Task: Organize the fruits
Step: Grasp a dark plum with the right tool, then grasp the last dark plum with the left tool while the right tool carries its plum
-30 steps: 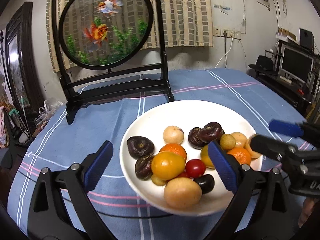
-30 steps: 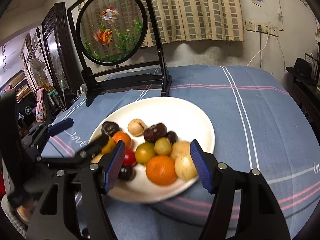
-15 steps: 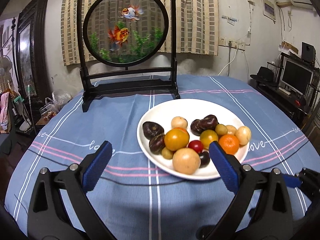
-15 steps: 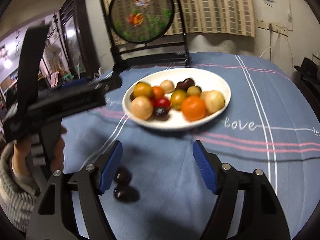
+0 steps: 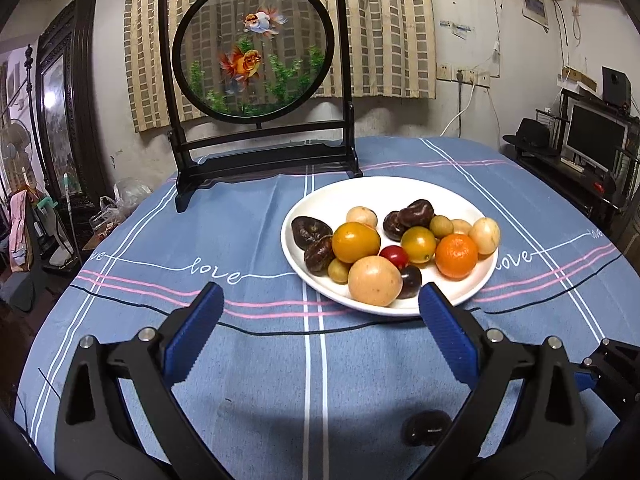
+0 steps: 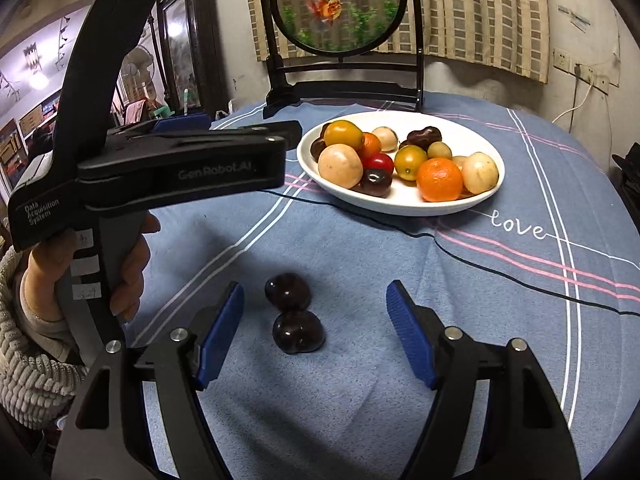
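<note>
Goldfish screen [image 5: 256, 76] stands on blue tablecloth [image 5: 248, 344].

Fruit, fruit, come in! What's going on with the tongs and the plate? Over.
Both tongs, left and right, open, empty. Two dark fruits on the cloth between the right tongs; the rest piled on the plate. Nothing in the way.

We note the plate [image 5: 478, 298] on the tablecloth [image 5: 248, 360], right of centre in the left wrist view, with the fruit [image 5: 394, 246] heaped in it. Behind the plate, towards the wall, stands the framed screen [image 5: 256, 76]. Before the plate, nearer us, two loose fruits [image 6: 294, 316] lie on the cloth, touching, one behind the other, between the right gripper [image 6: 314, 330]'s open fingers.
</note>
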Demonstrator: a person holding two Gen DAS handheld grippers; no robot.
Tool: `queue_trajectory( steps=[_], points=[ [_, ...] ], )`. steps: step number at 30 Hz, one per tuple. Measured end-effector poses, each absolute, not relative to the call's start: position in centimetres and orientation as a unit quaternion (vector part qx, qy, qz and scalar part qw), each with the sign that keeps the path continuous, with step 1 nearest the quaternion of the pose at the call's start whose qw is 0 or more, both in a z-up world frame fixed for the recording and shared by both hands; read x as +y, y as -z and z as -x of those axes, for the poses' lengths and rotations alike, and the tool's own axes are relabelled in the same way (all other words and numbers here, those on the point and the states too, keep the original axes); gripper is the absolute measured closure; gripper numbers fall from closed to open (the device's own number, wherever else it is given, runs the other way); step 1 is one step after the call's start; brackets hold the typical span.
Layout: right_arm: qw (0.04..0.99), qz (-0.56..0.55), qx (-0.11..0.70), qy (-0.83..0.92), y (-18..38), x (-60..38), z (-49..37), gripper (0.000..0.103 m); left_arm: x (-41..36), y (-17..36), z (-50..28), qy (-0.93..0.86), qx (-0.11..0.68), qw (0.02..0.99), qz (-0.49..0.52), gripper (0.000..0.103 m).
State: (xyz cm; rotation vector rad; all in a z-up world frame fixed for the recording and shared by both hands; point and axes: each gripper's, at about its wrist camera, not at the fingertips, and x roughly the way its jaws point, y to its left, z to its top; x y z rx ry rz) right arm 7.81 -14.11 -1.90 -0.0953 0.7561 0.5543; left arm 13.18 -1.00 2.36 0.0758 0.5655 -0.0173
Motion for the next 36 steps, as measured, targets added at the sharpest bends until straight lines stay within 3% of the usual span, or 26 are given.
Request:
queue_trajectory(
  steps=[11,22,31,36],
  points=[
    [0.876,0.072,0.388,-0.279,3.3,-12.8,-7.9,0.029,-1.1,-1.9,-12.4,0.020,0.292,0.955,-0.041,0.003],
    [0.843,0.080,0.437,-0.303,5.1,-12.6,-8.9,0.069,0.7,0.9,-10.2,0.093,0.356,0.929,-0.036,0.003],
    [0.845,0.087,0.429,-0.308,4.6,-13.9,-8.3,0.072,-2.4,1.8,-9.7,0.135,0.360,0.919,-0.085,0.003],
    [0.873,0.032,0.411,-0.260,3.5,-19.2,-8.2,0.072,-4.9,2.5,-9.7,0.169,0.365,0.908,-0.114,0.003]
  ],
)
